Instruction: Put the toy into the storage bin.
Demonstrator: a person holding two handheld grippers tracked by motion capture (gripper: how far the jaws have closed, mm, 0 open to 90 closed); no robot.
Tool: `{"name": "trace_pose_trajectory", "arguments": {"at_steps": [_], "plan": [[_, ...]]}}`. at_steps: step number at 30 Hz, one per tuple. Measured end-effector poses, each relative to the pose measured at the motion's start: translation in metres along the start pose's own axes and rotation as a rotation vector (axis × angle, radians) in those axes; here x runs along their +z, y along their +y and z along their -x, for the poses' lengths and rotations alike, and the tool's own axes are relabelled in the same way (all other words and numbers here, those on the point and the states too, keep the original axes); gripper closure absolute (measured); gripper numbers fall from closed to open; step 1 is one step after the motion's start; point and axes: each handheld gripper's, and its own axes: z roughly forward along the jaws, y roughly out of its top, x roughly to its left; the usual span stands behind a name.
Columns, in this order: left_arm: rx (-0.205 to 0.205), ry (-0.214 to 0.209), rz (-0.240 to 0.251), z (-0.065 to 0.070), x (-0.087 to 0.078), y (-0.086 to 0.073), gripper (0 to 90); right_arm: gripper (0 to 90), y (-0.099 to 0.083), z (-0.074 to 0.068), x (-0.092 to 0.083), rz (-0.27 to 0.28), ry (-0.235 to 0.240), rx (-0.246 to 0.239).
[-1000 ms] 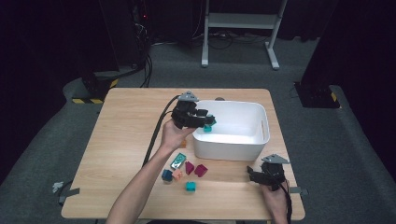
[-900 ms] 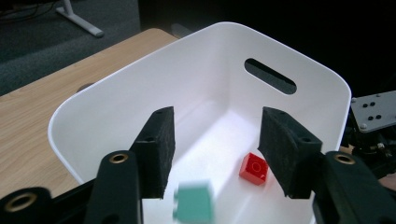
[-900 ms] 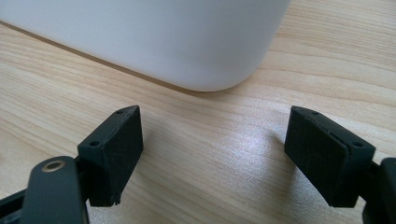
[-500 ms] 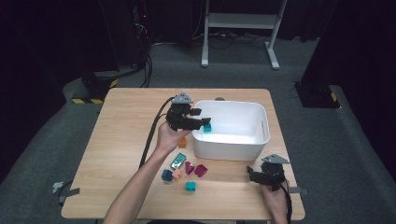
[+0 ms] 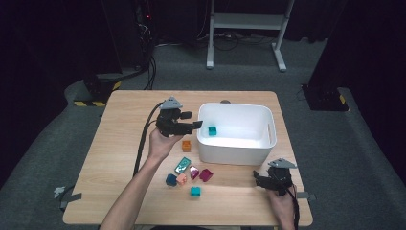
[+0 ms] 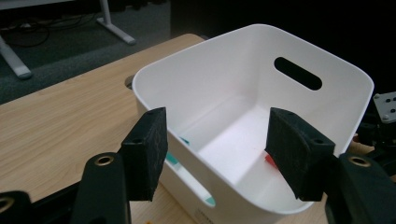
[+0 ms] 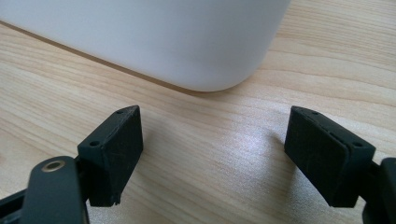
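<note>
My left gripper [image 5: 192, 121] [image 6: 217, 135] hovers at the left rim of the white bin [image 5: 268, 143] [image 6: 327, 60], pointing into it. Its jaws have just been opening and stand open with nothing between them. A teal block [image 5: 212, 130] lies on the bin floor near the left wall. An orange block [image 5: 186, 145] sits on the table just under my left hand. My right gripper [image 5: 260, 179] [image 7: 212, 140] rests low on the table by the bin's near right corner [image 7: 210, 70], open and empty.
Several small blocks lie in front of the bin: a clear teal one [image 5: 182, 166], a blue one [image 5: 171, 179], a salmon one [image 5: 182, 179], two magenta ones [image 5: 206, 175] and a teal one [image 5: 195, 191]. The left gripper's cable [image 5: 143, 139] trails across the wooden table [image 5: 119, 143].
The teal block has left my left gripper's jaws and now lies in the bin. My left hand has drawn back to the left, away from the bin. My right gripper has not moved.
</note>
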Motion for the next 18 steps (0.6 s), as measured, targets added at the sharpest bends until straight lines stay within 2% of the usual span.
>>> {"name": "trace_pose_trajectory", "arguments": {"at_steps": [9,18], "plan": [[-0.032,0.042,0.009,-0.012,-0.013,-0.016,38.6,19.2,0.0,0.0,0.0,0.0,0.0,0.0],[-0.046,0.096,-0.019,-0.022,-0.019,-0.039,38.0,19.2,0.0,0.0,0.0,0.0,0.0,0.0]]}}
